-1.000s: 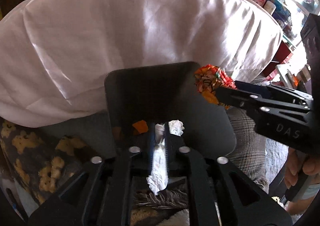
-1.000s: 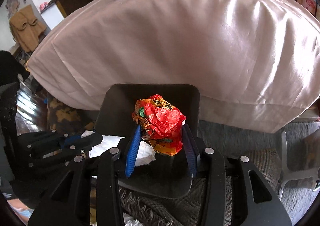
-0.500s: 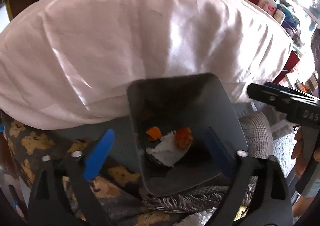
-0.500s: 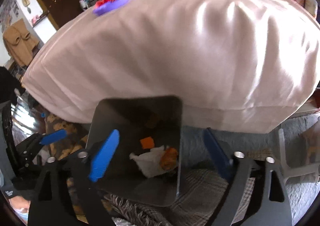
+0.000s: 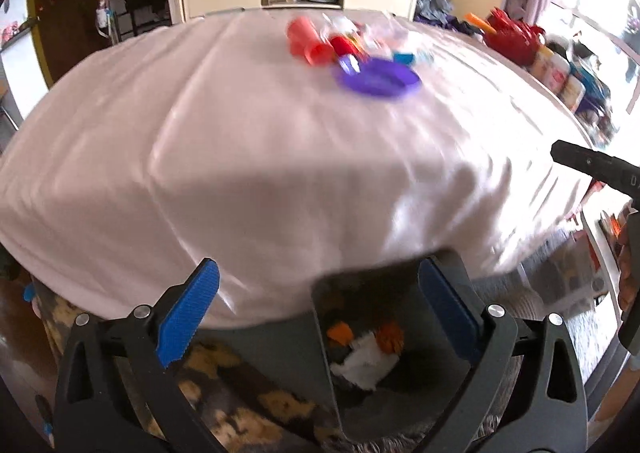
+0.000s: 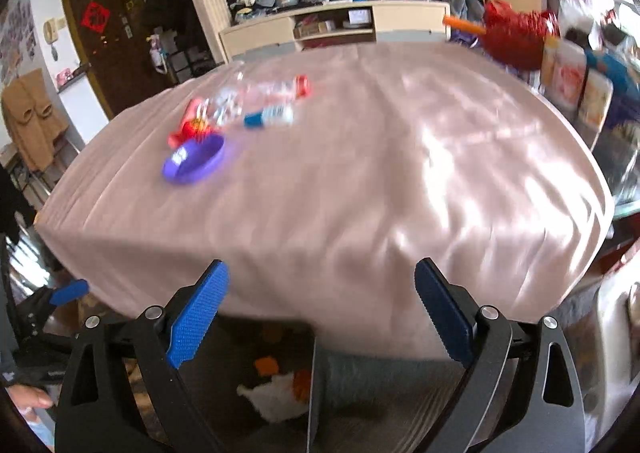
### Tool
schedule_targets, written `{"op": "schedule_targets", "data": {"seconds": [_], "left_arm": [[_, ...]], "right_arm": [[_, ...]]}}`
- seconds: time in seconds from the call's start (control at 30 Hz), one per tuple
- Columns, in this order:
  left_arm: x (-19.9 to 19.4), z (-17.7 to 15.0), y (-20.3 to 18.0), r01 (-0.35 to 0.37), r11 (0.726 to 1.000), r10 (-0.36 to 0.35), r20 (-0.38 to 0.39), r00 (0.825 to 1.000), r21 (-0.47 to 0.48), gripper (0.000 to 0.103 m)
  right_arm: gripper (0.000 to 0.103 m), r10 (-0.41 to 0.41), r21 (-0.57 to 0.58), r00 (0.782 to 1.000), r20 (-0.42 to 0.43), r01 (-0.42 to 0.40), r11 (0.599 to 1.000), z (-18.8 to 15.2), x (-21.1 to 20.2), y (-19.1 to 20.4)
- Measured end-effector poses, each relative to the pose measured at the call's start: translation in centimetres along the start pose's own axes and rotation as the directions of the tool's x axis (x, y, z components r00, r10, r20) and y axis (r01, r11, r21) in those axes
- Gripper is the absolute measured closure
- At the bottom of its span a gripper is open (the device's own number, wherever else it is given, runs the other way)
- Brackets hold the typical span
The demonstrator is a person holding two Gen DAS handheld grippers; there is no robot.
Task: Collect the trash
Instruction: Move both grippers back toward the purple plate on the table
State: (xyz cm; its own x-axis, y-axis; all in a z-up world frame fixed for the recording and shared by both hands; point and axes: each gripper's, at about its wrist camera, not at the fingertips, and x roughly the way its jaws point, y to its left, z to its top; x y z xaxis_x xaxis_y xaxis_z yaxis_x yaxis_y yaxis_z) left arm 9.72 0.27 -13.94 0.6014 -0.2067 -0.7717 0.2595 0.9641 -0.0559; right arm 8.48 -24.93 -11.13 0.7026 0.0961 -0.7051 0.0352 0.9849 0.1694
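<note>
Your left claw [image 5: 320, 317] stands wide with nothing between its blue pads [image 5: 188, 313]; its jaws have just been opening. Your right claw [image 6: 320, 313] is just as wide and just as empty, its jaws likewise fresh from opening. Below both claws sits the dark bin [image 5: 320, 353], on the floor at the near edge of the counter [image 5: 280, 173]. Inside it lie the pieces of trash: a white crumpled tissue [image 5: 366, 359], an orange wrapper [image 5: 391, 337] touching it, and a small orange scrap [image 5: 339, 332] just beside them. From your right wrist the same tissue [image 6: 276, 393] and orange bits show through the gap between the pads.

Beyond the bin, the counter is draped in a pale, shiny cloth. On its far part lie a purple plate [image 5: 378, 81], a red cup [image 5: 308, 41] on its side, and a clear bottle [image 6: 264, 101], all blurred. At the far right edge of the counter stands a red basket [image 6: 516, 33] with jars beside it. A cream shelf unit [image 6: 336, 25] lines the back wall.
</note>
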Motion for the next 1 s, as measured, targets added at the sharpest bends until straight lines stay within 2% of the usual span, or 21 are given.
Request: {"op": "schedule_targets", "data": {"seconds": [0.23,0.4,0.5,0.57,0.63,0.7,0.87,1.0], "left_arm": [[0.1,5.3,2.7,-0.04,0.999,0.041,0.039,0.998,-0.029,0.008],[0.5,8.0,3.0,-0.054,0.998,0.055,0.057,0.997,-0.017,0.008],[1.1,9.2,2.9,-0.036,0.999,0.037,0.056,0.998,-0.016,0.008],[1.4,9.8,2.7,-0.016,1.0,0.017,0.055,0.998,-0.017,0.008],[1.8,10.4,2.3,-0.001,1.0,0.001,0.054,0.999,-0.01,0.009],[2.5,11.2,1.6,0.006,1.0,-0.007,0.053,0.999,0.004,0.013],[3.9,12.4,0.3,0.018,0.999,-0.02,0.032,0.999,0.037,0.028],[4.9,12.8,-0.3,0.036,0.998,-0.037,0.018,0.999,0.054,0.031]], "right_arm": [[0.009,-0.014,-0.045,1.0,0.008,0.015,0.999,4.3,2.6,1.5],[0.009,-0.001,-0.088,1.0,0.012,0.002,0.996,5.8,4.4,3.5],[0.015,0.005,-0.087,1.0,-0.003,-0.006,0.996,6.8,5.9,4.2],[0.024,0.014,-0.071,1.0,-0.013,-0.015,0.997,7.8,6.9,4.3],[0.028,0.019,-0.043,0.999,-0.026,-0.021,0.999,9.1,8.1,4.2],[0.031,0.033,-0.027,0.999,-0.04,-0.034,0.999,10.0,8.9,4.4],[0.032,0.045,-0.018,0.996,-0.079,-0.046,0.999,11.6,11.2,5.9],[0.032,0.024,-0.015,0.994,-0.106,-0.026,1.0,11.7,12.7,6.7]]}}
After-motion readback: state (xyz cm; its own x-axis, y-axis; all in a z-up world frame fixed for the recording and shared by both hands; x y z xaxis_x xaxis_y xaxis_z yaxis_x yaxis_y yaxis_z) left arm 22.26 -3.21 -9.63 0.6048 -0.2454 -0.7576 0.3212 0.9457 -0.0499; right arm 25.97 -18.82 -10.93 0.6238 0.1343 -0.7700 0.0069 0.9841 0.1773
